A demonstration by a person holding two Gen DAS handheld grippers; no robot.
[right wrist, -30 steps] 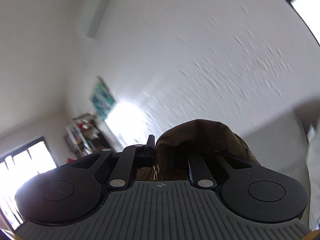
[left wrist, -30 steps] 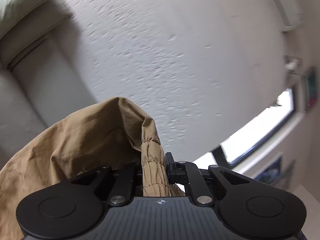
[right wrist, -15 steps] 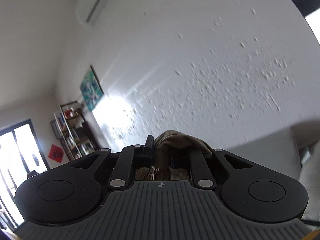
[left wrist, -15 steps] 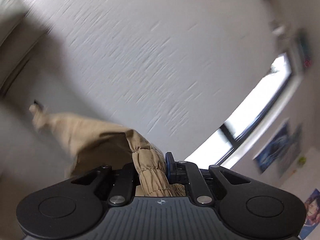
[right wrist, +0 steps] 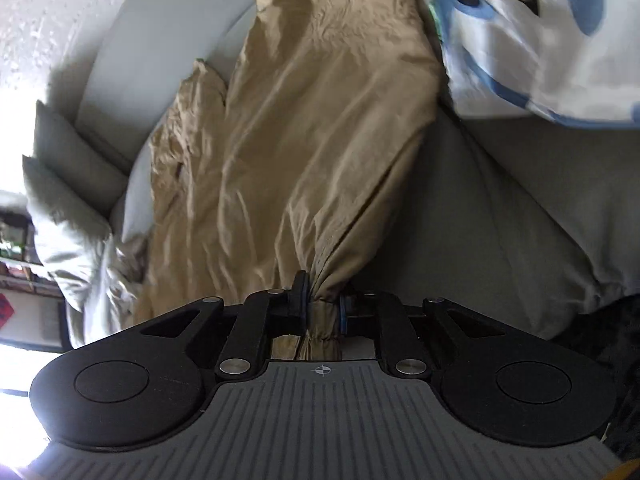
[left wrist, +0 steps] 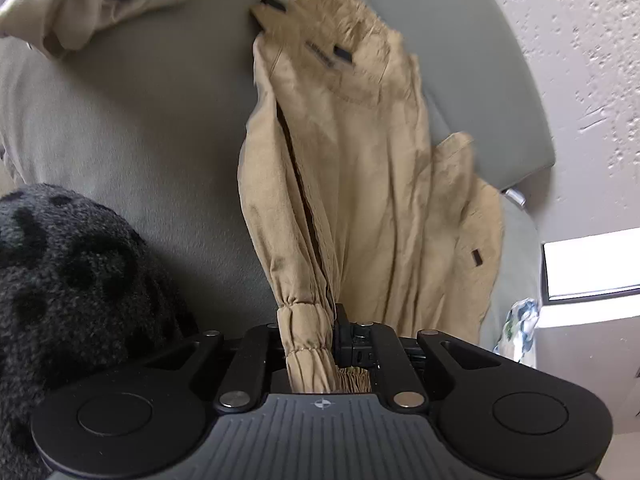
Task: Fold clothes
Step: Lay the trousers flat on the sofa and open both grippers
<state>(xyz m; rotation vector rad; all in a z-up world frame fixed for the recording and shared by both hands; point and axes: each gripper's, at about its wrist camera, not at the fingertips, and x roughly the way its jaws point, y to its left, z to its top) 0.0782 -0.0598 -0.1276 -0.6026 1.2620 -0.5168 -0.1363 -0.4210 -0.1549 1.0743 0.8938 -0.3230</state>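
- A tan, thin woven jacket with gathered elastic cuffs (left wrist: 360, 152) lies spread along a grey fabric sofa (left wrist: 140, 128), stretching toward 12 o'clock in both wrist views.
- The left tool (left wrist: 310, 330) is clenched on one gathered cuff; the right tool (right wrist: 324, 308) is clenched on the other cuff.
- A dark fuzzy grey garment (left wrist: 60, 280) sits at 9 o'clock in the left view; a white and blue printed cloth (right wrist: 540, 40) sits at 1 o'clock in the right view.
- The jacket looks light, limp and a little slick, so it will likely sag and crease; the thick cuffs and hem seams look like the firmest holds.
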